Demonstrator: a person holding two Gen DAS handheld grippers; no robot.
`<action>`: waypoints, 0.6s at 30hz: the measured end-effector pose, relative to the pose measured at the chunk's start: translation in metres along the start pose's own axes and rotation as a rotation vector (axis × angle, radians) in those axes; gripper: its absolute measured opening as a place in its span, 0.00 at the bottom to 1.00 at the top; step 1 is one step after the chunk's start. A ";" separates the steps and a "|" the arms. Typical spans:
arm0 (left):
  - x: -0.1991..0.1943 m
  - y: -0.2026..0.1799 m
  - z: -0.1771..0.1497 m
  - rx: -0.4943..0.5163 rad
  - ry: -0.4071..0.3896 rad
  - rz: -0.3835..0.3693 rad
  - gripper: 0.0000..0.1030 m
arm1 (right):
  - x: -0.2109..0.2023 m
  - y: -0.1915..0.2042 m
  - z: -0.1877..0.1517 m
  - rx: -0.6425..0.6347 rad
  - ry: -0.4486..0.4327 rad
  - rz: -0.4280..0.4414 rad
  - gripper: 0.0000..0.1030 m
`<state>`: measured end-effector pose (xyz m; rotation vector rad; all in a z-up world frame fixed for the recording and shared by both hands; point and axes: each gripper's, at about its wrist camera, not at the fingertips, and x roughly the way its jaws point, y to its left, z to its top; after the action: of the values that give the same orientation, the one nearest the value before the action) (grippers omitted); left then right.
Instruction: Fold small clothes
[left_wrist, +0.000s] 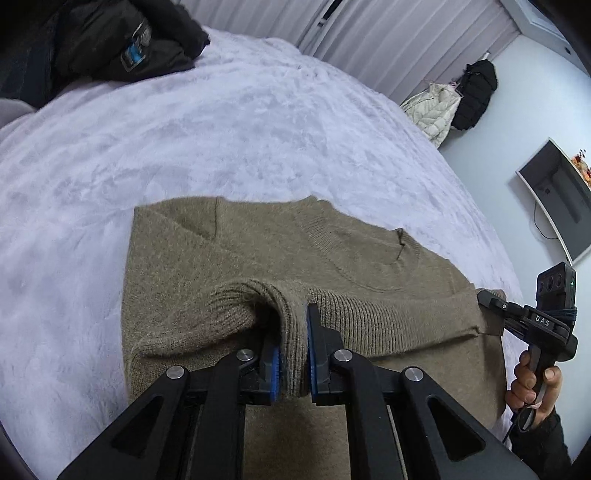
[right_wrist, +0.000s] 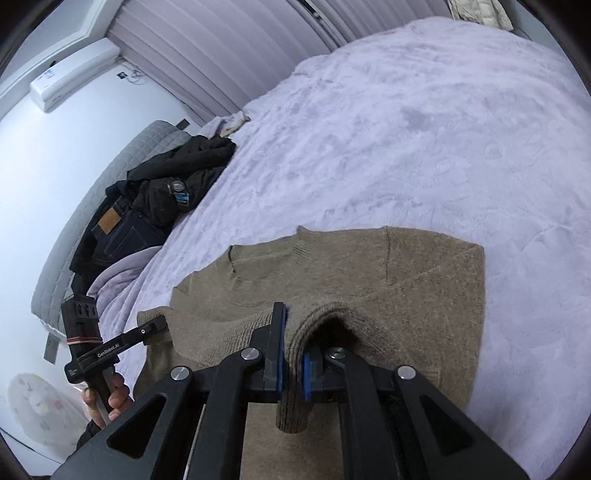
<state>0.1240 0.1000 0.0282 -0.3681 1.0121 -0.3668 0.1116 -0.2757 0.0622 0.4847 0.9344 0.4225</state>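
Bed: pale lilac plush blanket (left_wrist: 229, 140) fills most of both views; pleated curtains run across the top.
Clutter: dark pile of black clothes and jeans (right_wrist: 155, 206) at the left of the right wrist view, well apart from the work.
Garment: soft olive-brown knitted sweater (left_wrist: 229, 258) lies flat in the lower middle of each view, neckline toward the top, with its ribbed hem (left_wrist: 388, 317) lifted and carried over the body.
Handling: light and limp, I judge; it drapes, stretches and sags between the two grips, though the fuzzy knit should not slip. The thicker ribbed hem corners look like the best hold.
Left hand-held gripper (left_wrist: 293, 354): bottom centre, jaws nearly closed, pinching a bunch of ribbed hem.
Right hand-held gripper (right_wrist: 293, 363): bottom centre, likewise clamped on the hem's other end.
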 end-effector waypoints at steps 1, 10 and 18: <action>0.005 0.005 0.002 -0.027 0.019 -0.033 0.10 | 0.007 -0.006 0.002 0.013 0.016 -0.020 0.09; -0.029 0.003 0.013 -0.034 -0.122 -0.105 0.99 | 0.020 -0.033 0.009 0.159 0.033 -0.018 0.31; -0.037 -0.026 0.001 0.069 -0.109 -0.055 0.99 | -0.038 -0.011 0.010 0.139 -0.208 -0.137 0.79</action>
<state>0.1042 0.0944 0.0679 -0.3505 0.8817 -0.4253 0.1018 -0.3072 0.0862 0.5754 0.7931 0.1797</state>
